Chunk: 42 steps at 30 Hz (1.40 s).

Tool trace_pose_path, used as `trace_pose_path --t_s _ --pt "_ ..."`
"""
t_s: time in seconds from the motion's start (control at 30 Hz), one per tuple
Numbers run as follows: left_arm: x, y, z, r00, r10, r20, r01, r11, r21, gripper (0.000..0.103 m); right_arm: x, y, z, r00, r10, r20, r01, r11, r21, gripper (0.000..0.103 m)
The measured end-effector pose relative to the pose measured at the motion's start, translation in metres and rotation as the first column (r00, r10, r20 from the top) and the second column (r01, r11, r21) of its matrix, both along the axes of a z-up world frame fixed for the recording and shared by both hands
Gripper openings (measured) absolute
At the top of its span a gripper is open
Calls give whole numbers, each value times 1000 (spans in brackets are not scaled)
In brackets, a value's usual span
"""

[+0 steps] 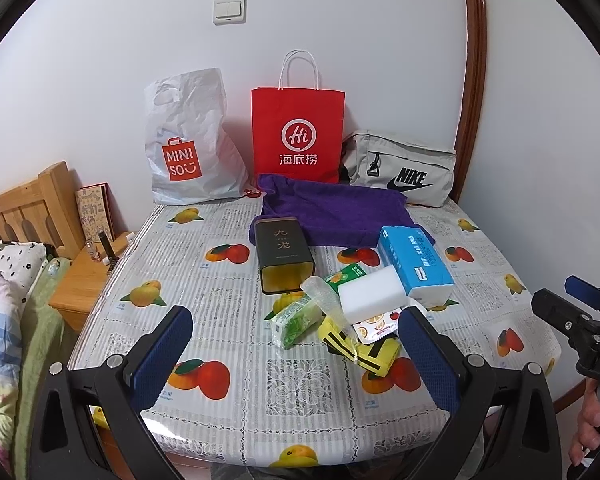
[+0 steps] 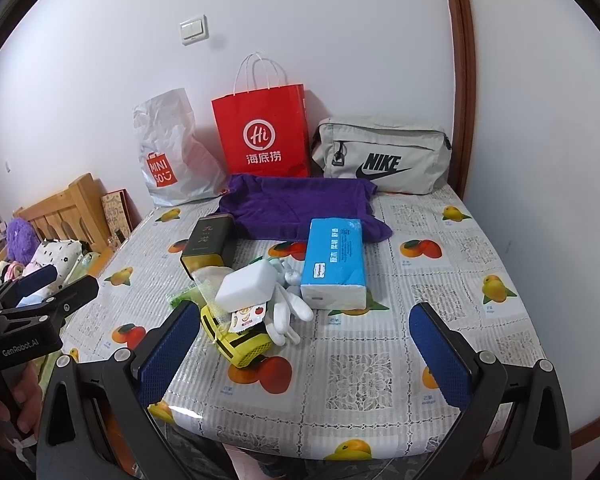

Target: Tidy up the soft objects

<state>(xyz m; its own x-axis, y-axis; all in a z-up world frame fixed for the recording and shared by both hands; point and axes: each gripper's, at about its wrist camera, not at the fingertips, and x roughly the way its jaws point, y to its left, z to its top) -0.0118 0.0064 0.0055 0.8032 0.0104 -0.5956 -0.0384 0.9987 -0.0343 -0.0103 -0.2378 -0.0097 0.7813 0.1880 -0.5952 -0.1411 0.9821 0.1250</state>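
At the middle of the worktop (image 1: 204, 408), a heap of soft things is lying: a white sponge (image 1: 370, 298), a blue tissue pack (image 1: 416, 264), a purple towel (image 1: 332, 212). Both the left hand-held gripper (image 1: 296, 356) and right hand-held gripper (image 2: 308, 356) are hovering wide open, empty. Best to be pinching the sponge lightly at its middle.

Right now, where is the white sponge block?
In both views the white sponge block sits mid-table atop the pile, just left of the blue tissue pack.
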Motion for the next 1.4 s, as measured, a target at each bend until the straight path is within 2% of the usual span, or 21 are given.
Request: trace_pose_path --t_s 1.4 --pt "-2 -2 2 1000 -3 19 2 1000 5 103 -8 -2 4 1000 -6 19 6 1000 0 103"
